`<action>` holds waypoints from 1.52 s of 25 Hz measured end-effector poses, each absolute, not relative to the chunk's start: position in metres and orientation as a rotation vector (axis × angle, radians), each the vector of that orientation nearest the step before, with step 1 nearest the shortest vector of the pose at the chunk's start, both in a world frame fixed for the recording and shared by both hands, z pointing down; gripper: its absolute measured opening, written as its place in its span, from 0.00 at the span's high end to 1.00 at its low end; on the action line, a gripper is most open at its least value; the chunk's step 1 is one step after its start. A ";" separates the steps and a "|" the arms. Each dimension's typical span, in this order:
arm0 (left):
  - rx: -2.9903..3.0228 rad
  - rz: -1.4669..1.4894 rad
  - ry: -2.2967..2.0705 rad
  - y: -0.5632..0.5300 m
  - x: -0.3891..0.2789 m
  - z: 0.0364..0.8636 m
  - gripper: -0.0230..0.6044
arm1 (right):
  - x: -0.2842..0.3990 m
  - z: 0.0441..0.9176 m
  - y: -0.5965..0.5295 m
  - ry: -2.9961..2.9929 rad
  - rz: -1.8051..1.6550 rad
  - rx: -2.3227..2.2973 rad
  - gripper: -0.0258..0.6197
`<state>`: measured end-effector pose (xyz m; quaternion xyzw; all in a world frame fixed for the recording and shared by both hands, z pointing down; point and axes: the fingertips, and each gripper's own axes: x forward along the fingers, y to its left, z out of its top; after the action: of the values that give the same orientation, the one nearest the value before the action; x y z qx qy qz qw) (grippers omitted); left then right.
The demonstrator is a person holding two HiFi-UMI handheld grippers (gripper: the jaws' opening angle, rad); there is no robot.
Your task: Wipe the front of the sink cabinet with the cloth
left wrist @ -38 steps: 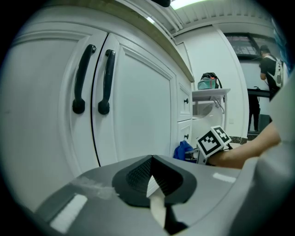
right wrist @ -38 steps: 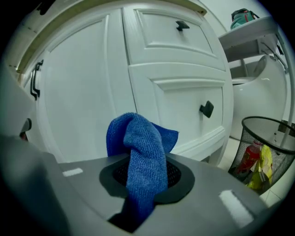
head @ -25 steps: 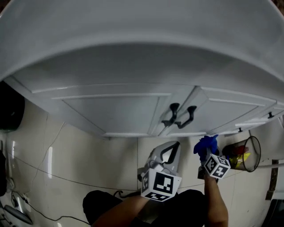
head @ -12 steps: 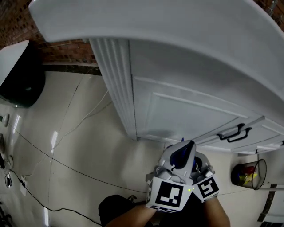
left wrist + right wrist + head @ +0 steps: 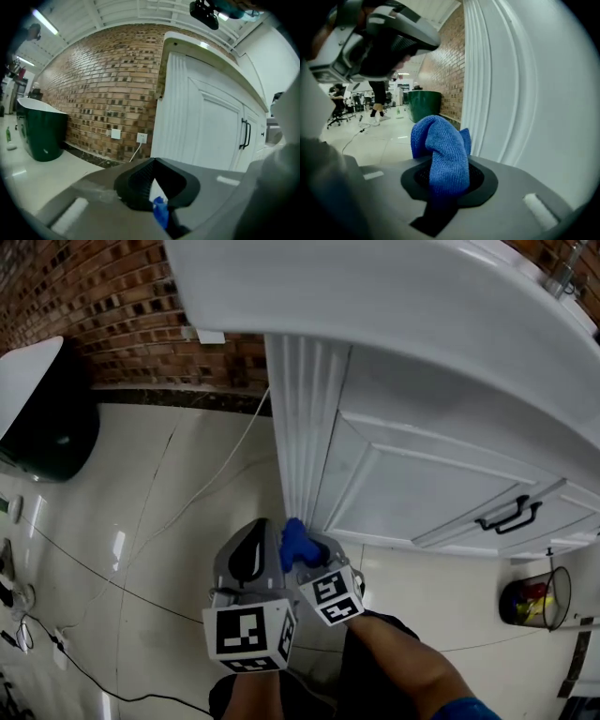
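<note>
Down at the left end of the sink cabinet (image 5: 403, 395), low beside its ribbed corner post (image 5: 302, 427), is where the cloth (image 5: 292, 538) sits now, bunched in your right gripper (image 5: 446, 179). It is a blue knitted rag, and I judge it light, soft and floppy. It will fold and drag rather than push, so it wipes only where something presses behind it. 1 fold stands up past the tips and the rest hangs below them, so the hold is near the middle of the bunch, which looks sound. Laying that raised fold flat on the paint should do the work.

Your right gripper's 2 jaws are clamped tight on the cloth. The cloth is just beside the post, and I cannot tell whether it touches. Your left gripper (image 5: 157, 185), just beside the right one, has its jaws brought together at the tips with nothing clamped. A scrap of blue shows low in the slit, probably the same cloth beyond. The door handles (image 5: 511, 514) lie well off to your right.
</note>
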<state>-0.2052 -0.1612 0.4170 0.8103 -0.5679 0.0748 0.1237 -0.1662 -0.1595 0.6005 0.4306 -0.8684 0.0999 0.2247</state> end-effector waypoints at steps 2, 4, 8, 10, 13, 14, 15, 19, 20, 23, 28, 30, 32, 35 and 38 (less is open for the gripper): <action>2.323 0.255 -1.661 -0.163 -0.218 0.428 0.95 | -0.159 0.617 -0.168 -2.325 0.293 1.255 0.83; 2.307 0.264 -1.652 -0.164 -0.222 0.433 0.95 | -0.152 0.623 -0.171 -2.292 0.291 1.290 0.83; 2.313 0.277 -1.582 -0.164 -0.210 0.442 0.95 | -0.131 0.616 -0.167 -2.283 0.328 1.351 0.83; 2.296 0.261 -1.494 -0.163 -0.192 0.451 0.95 | -0.111 0.612 -0.161 -2.273 0.360 1.392 0.83; 2.313 0.272 -1.380 -0.159 -0.155 0.459 0.95 | -0.072 0.606 -0.151 -2.256 0.424 1.478 0.83; 2.332 0.283 -1.348 -0.157 -0.141 0.459 0.95 | -0.057 0.605 -0.148 -2.249 0.441 1.503 0.83; 2.352 0.292 -1.315 -0.155 -0.126 0.460 0.95 | -0.042 0.605 -0.145 -2.242 0.453 1.523 0.83; 2.428 0.395 -1.141 -0.141 -0.061 0.477 0.95 | 0.016 0.609 -0.130 -2.204 0.484 1.579 0.83; 2.440 0.430 -1.091 -0.137 -0.045 0.484 0.95 | 0.030 0.611 -0.126 -2.192 0.495 1.594 0.83; 2.484 0.530 -0.993 -0.126 -0.004 0.502 0.95 | 0.072 0.616 -0.112 -2.147 0.524 1.657 0.83; 2.531 0.688 -0.908 -0.113 0.052 0.538 0.95 | 0.127 0.621 -0.089 -2.089 0.568 1.740 0.83; 2.532 0.741 -0.857 -0.105 0.073 0.554 0.95 | 0.150 0.622 -0.082 -2.062 0.588 1.781 0.83; 2.542 0.782 -0.791 -0.094 0.095 0.565 0.95 | 0.175 0.622 -0.073 -2.030 0.602 1.825 0.83; 2.560 0.820 -0.709 -0.078 0.127 0.577 0.95 | 0.216 0.624 -0.059 -1.972 0.626 1.899 0.83; 2.568 0.817 -0.656 -0.068 0.159 0.583 0.95 | 0.258 0.623 -0.047 -1.914 0.637 1.966 0.83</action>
<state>0.1591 -0.0677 0.5835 0.9103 -0.2326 0.2895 0.1829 0.2578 -0.0472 0.6227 0.6887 -0.6706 0.2233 0.1617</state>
